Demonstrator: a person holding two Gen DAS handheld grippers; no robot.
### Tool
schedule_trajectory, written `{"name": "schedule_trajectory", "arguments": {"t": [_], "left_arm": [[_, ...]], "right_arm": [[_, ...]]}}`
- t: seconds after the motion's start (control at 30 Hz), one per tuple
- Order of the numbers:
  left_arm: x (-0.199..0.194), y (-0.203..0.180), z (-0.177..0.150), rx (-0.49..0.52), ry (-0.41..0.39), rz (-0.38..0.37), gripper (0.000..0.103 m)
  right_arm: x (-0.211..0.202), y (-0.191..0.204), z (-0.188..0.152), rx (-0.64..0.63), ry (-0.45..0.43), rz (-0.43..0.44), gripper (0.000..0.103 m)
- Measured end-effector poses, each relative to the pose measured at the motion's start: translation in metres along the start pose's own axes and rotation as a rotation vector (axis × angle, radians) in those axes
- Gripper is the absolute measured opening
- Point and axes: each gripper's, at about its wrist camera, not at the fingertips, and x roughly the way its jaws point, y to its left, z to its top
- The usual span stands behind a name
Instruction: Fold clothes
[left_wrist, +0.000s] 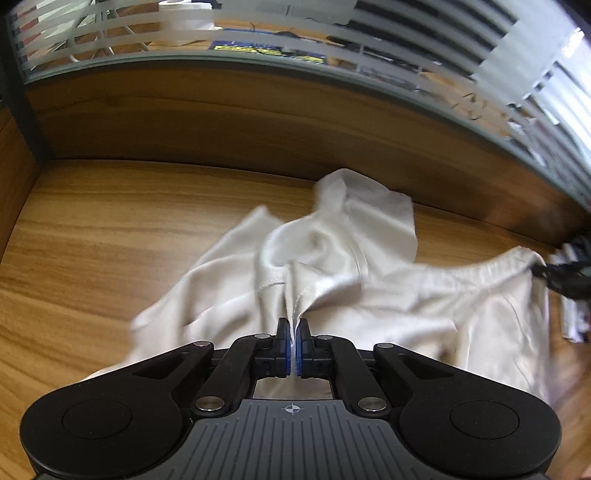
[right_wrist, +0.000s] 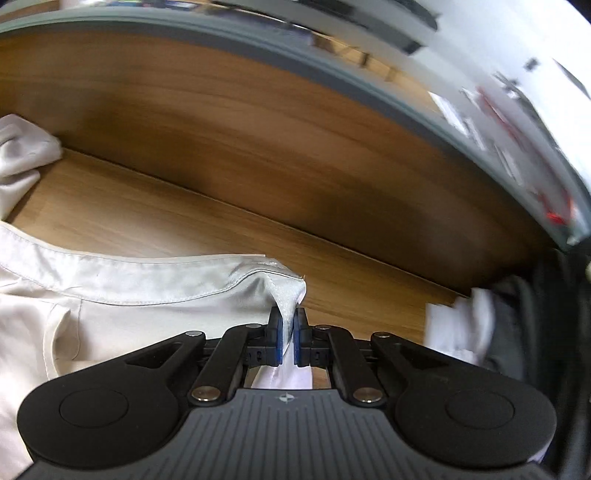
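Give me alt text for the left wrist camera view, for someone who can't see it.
The left gripper, seen from just behind its black body, is shut on a stitched hem of a crumpled white garment lying on a wooden table. At the far right, the right gripper pinches the garment's elastic waistband. A wooden back panel rises behind.

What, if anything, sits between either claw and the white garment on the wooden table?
Nothing visible. The left claw is shut on a hem of the white garment, and the right claw is shut on its waistband corner. The wooden table beside it lies bare.
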Motion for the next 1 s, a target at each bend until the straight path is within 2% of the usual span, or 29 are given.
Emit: {"name": "schedule_trajectory", "arguments": {"t": [0.03,0.1,0.23,0.37,0.43,0.47,0.5,0.77,0.97,1.0], "left_arm": [[-0.006,-0.001,-0.004,0.006,0.000,-0.006,0.005],[-0.015,-0.003,-0.012,0.019,-0.001,-0.012,0.005],[-0.033,-0.003,-0.032,0.036,0.016,-0.031,0.005],[-0.052,0.002,-0.049,0.072,0.027,-0.045,0.005],[-0.062,0.001,-0.058,0.088,0.025,-0.057,0.005],[-0.066,0.001,-0.062,0.096,0.025,-0.062,0.005],[-0.072,-0.001,-0.067,0.106,0.022,-0.067,0.005],[-0.125,-0.011,-0.107,0.165,-0.020,-0.107,0.005],[-0.149,-0.019,-0.133,0.198,-0.039,-0.143,0.005],[-0.152,-0.021,-0.137,0.203,-0.040,-0.150,0.005]], "right_arm": [[-0.005,-0.002,-0.001,0.004,0.002,0.006,0.007],[-0.019,0.000,-0.005,0.008,-0.010,0.025,0.021],[-0.052,0.013,-0.019,0.005,-0.026,0.130,0.031],[-0.082,0.049,-0.040,0.015,-0.042,0.288,0.044],[-0.102,0.073,-0.054,-0.017,-0.060,0.386,0.054],[-0.112,0.084,-0.062,-0.050,-0.068,0.431,0.065],[-0.122,0.095,-0.069,-0.084,-0.076,0.475,0.070],[-0.168,0.166,-0.093,-0.339,-0.183,0.537,0.078],[-0.203,0.220,-0.111,-0.531,-0.263,0.579,0.079],[-0.209,0.228,-0.114,-0.563,-0.276,0.586,0.076]]}}
